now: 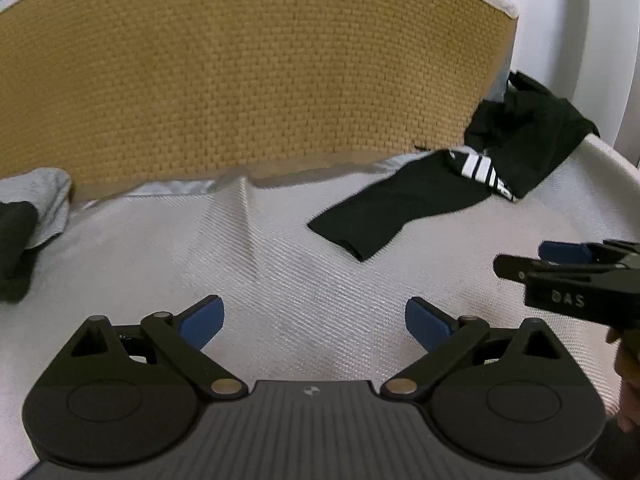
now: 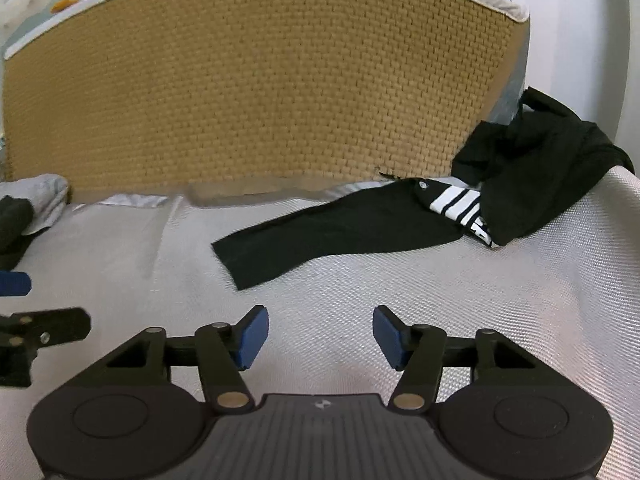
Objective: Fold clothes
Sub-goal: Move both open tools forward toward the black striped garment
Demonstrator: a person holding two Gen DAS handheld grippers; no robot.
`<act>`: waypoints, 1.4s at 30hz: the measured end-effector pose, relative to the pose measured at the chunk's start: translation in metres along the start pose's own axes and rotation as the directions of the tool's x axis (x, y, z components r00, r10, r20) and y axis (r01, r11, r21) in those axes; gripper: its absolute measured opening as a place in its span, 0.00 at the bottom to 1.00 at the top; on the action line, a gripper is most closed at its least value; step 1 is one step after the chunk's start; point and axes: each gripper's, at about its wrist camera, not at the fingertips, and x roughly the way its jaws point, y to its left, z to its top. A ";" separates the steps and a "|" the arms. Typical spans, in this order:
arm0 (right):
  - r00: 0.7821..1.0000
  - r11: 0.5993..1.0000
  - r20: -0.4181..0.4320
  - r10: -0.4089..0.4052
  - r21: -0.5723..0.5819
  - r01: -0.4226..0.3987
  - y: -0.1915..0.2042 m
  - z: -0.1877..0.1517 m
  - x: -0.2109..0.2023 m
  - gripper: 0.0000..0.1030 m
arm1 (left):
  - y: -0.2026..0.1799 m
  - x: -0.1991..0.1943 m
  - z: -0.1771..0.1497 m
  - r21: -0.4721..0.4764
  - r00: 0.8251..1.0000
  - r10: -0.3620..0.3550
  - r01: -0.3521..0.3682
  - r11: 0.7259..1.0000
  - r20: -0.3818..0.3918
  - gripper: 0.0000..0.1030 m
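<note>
While both tongs hang empty over the pale woven surface (image 2: 520, 300), the clothes lie at its two far ends. At the far left a small heap of grey cloth (image 1: 44, 200) sits against the tan woven panel (image 1: 248, 80), with a dark piece (image 1: 14, 248) just in front of it; whether these are folded or only bunched cannot be told. Next along, the left tongs (image 1: 312, 322) stand with their blue pads spread wide and nothing between them. Further right, the right tongs (image 2: 320, 338) are likewise parted and hold nothing. Beyond them a black garment (image 2: 340, 232) stretches one long flat limb toward the middle, and its white-striped part (image 2: 456, 202) runs under a crumpled black heap (image 2: 536, 176) by the right corner.

By judgement, the scene fits either a reach for the black garment or a pause between pieces, since nothing is gripped. Folding the black garment would call for drawing it clear of the heap, spreading it flat on open ground, and pinching two edges at once, one per tongs
</note>
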 end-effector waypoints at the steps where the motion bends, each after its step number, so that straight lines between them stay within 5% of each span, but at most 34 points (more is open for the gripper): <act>1: 1.000 1.000 0.000 -0.003 0.003 0.003 -0.001 0.000 0.005 0.58 | -0.003 0.003 0.000 0.008 1.000 0.000 0.000 1.000 -0.004 0.94; 15: 0.999 0.998 -0.042 -0.019 0.064 0.022 -0.023 -0.007 0.058 0.57 | -0.028 0.067 0.017 0.043 0.997 -0.057 0.059 0.997 -0.053 0.83; 42: 0.995 0.988 -0.084 -0.047 0.145 0.059 -0.058 -0.001 0.091 0.56 | -0.068 0.148 0.031 0.076 0.992 -0.075 0.083 0.994 -0.102 0.79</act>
